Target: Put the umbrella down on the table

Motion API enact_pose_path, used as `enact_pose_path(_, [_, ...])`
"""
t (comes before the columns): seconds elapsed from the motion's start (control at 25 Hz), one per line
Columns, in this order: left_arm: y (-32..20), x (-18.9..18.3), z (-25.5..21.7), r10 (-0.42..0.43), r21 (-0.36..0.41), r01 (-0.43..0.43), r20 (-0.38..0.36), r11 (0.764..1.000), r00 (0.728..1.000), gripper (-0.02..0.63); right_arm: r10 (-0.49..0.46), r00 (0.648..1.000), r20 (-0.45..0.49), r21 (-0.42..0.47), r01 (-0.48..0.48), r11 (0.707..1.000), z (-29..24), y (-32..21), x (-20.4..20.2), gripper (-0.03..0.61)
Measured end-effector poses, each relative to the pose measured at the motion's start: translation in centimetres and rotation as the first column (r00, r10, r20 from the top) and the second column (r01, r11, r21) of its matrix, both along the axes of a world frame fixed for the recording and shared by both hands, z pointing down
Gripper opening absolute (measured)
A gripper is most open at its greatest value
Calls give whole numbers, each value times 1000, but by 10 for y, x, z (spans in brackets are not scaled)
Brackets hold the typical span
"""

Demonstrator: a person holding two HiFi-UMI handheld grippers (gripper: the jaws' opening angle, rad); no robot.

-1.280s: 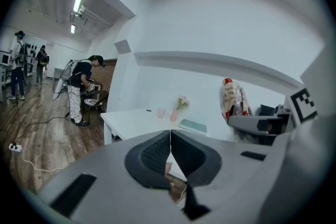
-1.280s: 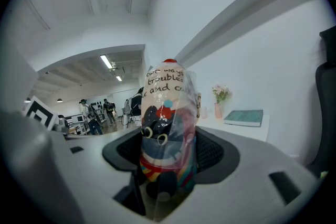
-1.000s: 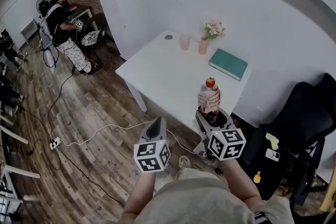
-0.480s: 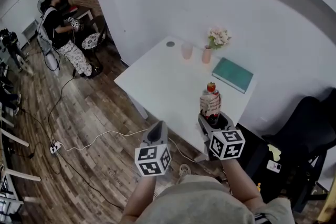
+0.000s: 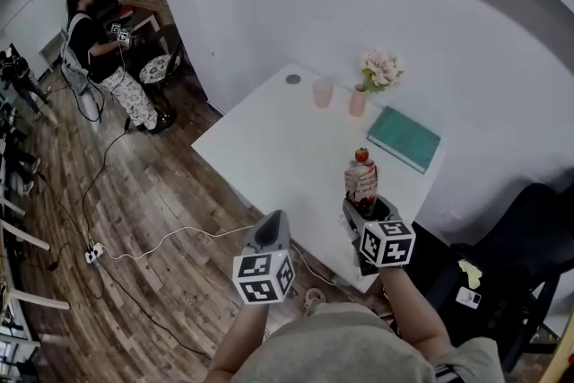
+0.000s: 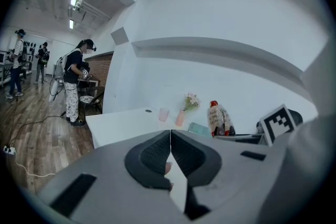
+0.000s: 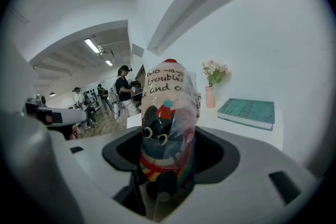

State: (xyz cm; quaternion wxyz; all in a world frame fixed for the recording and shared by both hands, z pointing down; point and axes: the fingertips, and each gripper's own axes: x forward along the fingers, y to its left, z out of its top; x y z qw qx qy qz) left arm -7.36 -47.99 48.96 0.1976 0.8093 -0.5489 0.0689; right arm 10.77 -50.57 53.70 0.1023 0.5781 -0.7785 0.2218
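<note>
R tongs [image 5: 368, 211] pinch the umbrella [image 5: 360, 179] low down, upright, about at the worktop's [image 5: 269, 139] near edge. L tongs [image 5: 273, 224] are pressed together and empty, beside them over the floor. Risk: the plastic sleeve looks slick and the load top-heavy, so it may tip on release, or roll off if laid too near that edge. Book [image 5: 404, 139] sits ahead-right of R tongs, vase [image 5: 358, 101] and cup [image 5: 323, 92] farther ahead. Bare room lies ahead-left.

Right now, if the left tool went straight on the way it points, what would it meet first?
Probably the white table, near its front edge; the pink cup stands farther along that line. Depth is unclear.
</note>
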Motion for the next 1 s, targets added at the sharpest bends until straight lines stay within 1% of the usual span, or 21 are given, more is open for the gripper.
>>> enact_pose_path(0.32, [-23, 7, 10, -8, -16, 7, -5, 1000, 1000, 8, -7, 1000, -30, -94, 4, 996, 42, -29, 10, 272])
enact_pose_path(0.56, [-35, 12, 17, -9, -28, 9, -8, 1000, 1000, 8, -10, 999, -52, -175, 0, 984, 72, -43, 17, 272])
enact_pose_path(0.76, [-42, 18, 23, -4, -38, 4, -3, 999, 1000, 8, -22, 998, -67, -264, 3, 964, 101, -54, 24, 272])
enact_pose_path(0.92, [-46, 23, 27, 2, -46, -2, 4, 999, 1000, 8, -33, 995, -91, -336, 1, 942, 125, -60, 30, 272])
enact_pose_path(1.0, [-48, 25, 28, 4, -50, -4, 6, 999, 1000, 8, -29, 996, -87, -373, -6, 928, 137, -63, 32, 272])
